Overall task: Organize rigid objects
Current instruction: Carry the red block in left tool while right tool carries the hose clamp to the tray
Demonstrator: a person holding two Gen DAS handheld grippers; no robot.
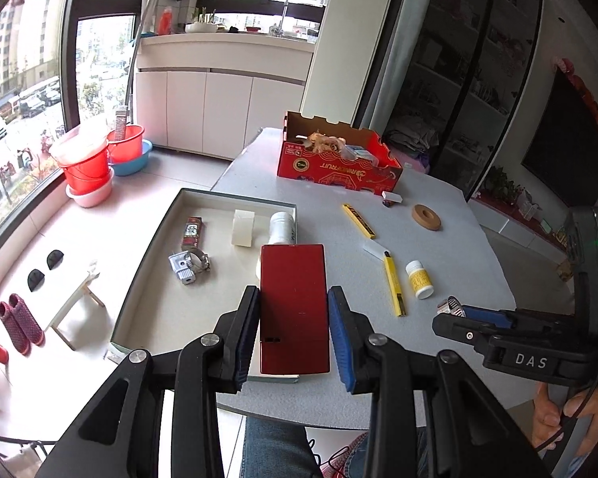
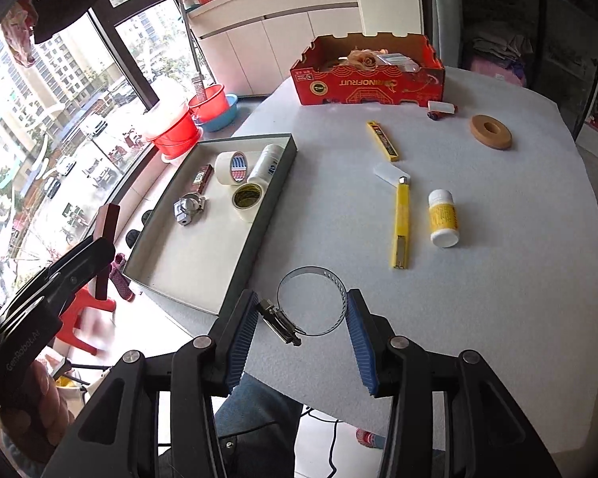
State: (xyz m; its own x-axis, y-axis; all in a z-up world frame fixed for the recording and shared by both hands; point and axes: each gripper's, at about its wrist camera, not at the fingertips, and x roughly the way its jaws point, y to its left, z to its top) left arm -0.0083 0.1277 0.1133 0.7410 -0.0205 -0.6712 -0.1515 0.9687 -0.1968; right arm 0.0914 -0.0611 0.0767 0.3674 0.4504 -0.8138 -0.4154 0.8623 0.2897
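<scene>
My left gripper (image 1: 294,310) is shut on a flat dark-red case (image 1: 293,298), held in the air over the near right corner of the shallow grey tray (image 1: 159,310). My right gripper (image 2: 303,318) is shut on a metal hose clamp (image 2: 331,279), lifted above the table's near edge; one pad presses its screw housing, the other its band. The tray (image 2: 259,215) holds a metal clamp (image 2: 187,209), a small red box (image 2: 203,177), two tape rolls and a white bottle (image 2: 264,164). In the right wrist view the left gripper (image 2: 99,247) hangs left of the tray.
On the grey table lie a yellow utility knife (image 2: 402,223), a yellow blade box (image 2: 382,140), a white bottle with a yellow label (image 2: 442,217) and a tan ring (image 2: 491,131). A red cardboard box (image 2: 368,79) stands at the back. The person's knees show under the near edge.
</scene>
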